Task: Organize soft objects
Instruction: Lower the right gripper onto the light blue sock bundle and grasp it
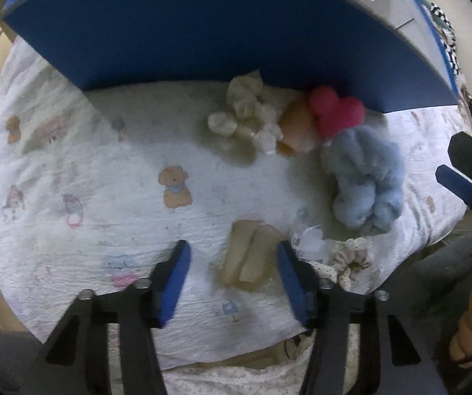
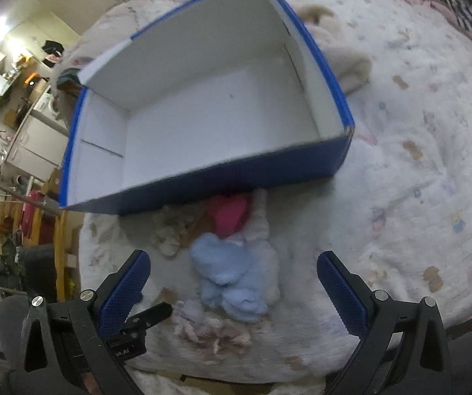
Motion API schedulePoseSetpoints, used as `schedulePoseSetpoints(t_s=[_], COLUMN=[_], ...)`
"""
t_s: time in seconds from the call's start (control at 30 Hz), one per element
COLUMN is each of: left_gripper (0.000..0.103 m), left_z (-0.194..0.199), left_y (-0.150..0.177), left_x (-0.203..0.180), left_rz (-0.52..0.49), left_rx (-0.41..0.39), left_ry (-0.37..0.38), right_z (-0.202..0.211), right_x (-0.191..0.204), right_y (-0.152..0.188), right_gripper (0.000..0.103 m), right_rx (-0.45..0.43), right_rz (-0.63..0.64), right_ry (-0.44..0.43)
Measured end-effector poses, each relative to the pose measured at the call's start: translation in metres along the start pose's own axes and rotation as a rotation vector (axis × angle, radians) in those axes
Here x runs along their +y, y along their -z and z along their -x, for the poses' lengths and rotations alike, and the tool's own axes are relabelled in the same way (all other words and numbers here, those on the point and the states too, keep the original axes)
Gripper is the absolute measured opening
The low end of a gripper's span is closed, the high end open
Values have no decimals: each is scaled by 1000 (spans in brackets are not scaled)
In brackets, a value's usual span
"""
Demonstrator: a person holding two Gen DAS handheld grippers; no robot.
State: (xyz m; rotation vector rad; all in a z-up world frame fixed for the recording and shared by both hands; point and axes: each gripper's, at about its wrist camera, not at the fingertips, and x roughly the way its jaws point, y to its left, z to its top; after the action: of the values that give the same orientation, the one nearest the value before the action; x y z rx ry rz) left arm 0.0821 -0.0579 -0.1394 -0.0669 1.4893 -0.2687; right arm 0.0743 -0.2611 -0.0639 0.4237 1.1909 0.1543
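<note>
A blue box (image 2: 236, 174) with an empty white inside (image 2: 209, 115) stands on the bed; its blue wall (image 1: 203, 33) fills the top of the left wrist view. In front of it lie a cream plush (image 1: 245, 115), a pink heart (image 1: 334, 110), an orange piece (image 1: 296, 125) and a light blue plush (image 1: 364, 181). The blue plush (image 2: 229, 276) and pink heart (image 2: 227, 214) also show in the right wrist view. A beige soft item (image 1: 250, 255) lies between my open left gripper's fingers (image 1: 234, 263). My right gripper (image 2: 232, 283) is open above the blue plush.
A floral scrunchie-like cloth (image 1: 351, 258) lies by the left gripper's right finger; it shows as a pale ruffled cloth (image 2: 212, 329) in the right view. The white printed quilt (image 1: 104, 181) covers the bed. Room furniture (image 2: 22, 131) stands left beyond the bed edge.
</note>
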Motion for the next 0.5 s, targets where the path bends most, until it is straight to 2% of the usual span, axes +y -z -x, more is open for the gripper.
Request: schedulePoseSetpoints(t_s=[0.1,0.13,0.23,0.27,0.3,0.33,0.37,0.4,0.47,0.5], left_gripper=[28,18,10,7,7,6,6,6,6,6], left_z=[-3,-4,-1,0,2,5,9,21,34,39], left_y=[2,2,3,4,4,5,5,7,7,9], left_x=[-2,-4,-10,-12,-12,-12,-13,-2,8,11], left_rz=[-2,-6,-37,-43,-45,-43,-39,-30,-9,2], left_rx=[2,2,-14,-20,-25,-35,-44,-56,-83,-94], left_ry=[19,30,21,29,35,40,44,49,46,45], right_z=[-11,-15,-27,-31,-36,-40,-44,-45,-40,-36], right_x=[1,3,12,15,18,21,20,19,15,13], right_y=[2,3,6,7,8,9,10,10,10,9], right_gripper=[102,96,78,76,62,38,28,25,13,3], right_rx=[51,66,109,121,132,148,161,164,144,131], right_rz=[2,13,51,65,79,86,85,79,60,54], right_ry=[-21,-21,-11,-6,-1,-2,1,3,-10,-20])
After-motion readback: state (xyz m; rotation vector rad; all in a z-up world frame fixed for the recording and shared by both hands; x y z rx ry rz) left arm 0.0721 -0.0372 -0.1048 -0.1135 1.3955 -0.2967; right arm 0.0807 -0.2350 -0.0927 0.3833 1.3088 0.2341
